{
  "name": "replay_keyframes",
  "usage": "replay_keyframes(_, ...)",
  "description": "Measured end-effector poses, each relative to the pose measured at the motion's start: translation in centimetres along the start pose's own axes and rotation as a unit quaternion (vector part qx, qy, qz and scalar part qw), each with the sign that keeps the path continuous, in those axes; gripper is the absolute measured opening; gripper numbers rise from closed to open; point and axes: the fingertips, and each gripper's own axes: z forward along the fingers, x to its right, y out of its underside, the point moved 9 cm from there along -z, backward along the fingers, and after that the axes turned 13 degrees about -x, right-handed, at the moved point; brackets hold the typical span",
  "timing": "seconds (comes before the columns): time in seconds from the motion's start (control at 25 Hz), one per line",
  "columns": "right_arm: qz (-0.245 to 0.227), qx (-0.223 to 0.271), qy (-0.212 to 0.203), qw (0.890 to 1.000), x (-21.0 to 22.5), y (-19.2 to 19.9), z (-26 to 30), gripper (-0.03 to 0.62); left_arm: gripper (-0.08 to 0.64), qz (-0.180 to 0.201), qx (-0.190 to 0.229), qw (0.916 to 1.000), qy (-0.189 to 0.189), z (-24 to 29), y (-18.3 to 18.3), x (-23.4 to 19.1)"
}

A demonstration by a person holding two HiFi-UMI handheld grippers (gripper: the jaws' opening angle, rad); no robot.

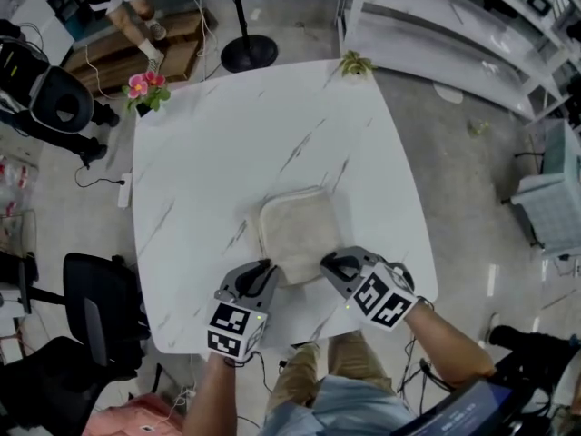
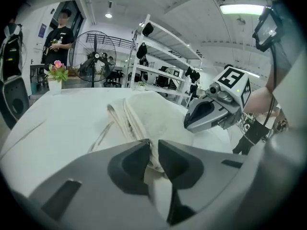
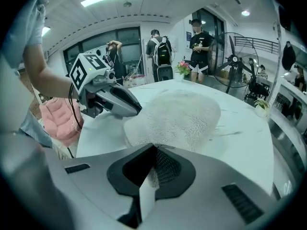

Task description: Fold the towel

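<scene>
White marble-look table (image 1: 209,162). The towel (image 1: 297,230) lies on its near half, folded to a thick, near-square pad. Surroundings on the table: pink flower pot (image 1: 143,89) at the far left corner and small green plant (image 1: 354,64) at the far right corner, both well apart from the towel. Off the table: fan stand (image 1: 247,51) beyond the far edge, black chair (image 1: 95,302) at left, white shelving (image 1: 454,21) at far right. Towel orientation: sides slightly skewed to the table edges, a little longer near-to-far than across; stacked layer edges show along its left side. Left gripper (image 1: 266,272) is at the near left corner, jaws a narrow gap apart with towel cloth pinched between them. Right gripper (image 1: 329,263) is at the near right corner, jaws together on the towel's edge.
</scene>
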Motion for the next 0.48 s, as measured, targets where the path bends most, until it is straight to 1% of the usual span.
replay_keyframes(0.08, 0.005, 0.000, 0.014, 1.000, 0.0, 0.1, 0.4, 0.014, 0.060, -0.003, -0.003, 1.0000, -0.002, 0.2, -0.1, 0.0)
replay_keyframes(0.2, 0.002, 0.007, 0.037, 0.999, -0.5, -0.1, 0.3, 0.014, 0.061, -0.036, 0.007, 0.9993, -0.009, -0.3, 0.1, 0.0)
replay_keyframes(0.24, 0.010, 0.013, 0.042, 0.999, -0.7, 0.0, -0.1, 0.015, 0.065, -0.050, 0.010, 0.9986, -0.013, -0.9, 0.2, 0.0)
replay_keyframes(0.32, 0.044, 0.031, 0.059, 0.997, -0.8, 0.2, -1.6, 0.017, 0.091, -0.071, 0.022, 0.9969, -0.026, -2.6, 0.3, 0.0)
replay_keyframes(0.4, 0.072, 0.053, 0.083, 0.993, -0.6, -0.1, -3.6, 0.018, 0.089, -0.082, 0.043, 0.9947, -0.045, -5.0, 0.4, -0.1)
replay_keyframes(0.48, 0.097, 0.086, 0.098, 0.987, -0.9, -0.8, -5.4, 0.018, 0.087, -0.089, 0.070, 0.9910, -0.071, -7.8, 0.6, -0.1)
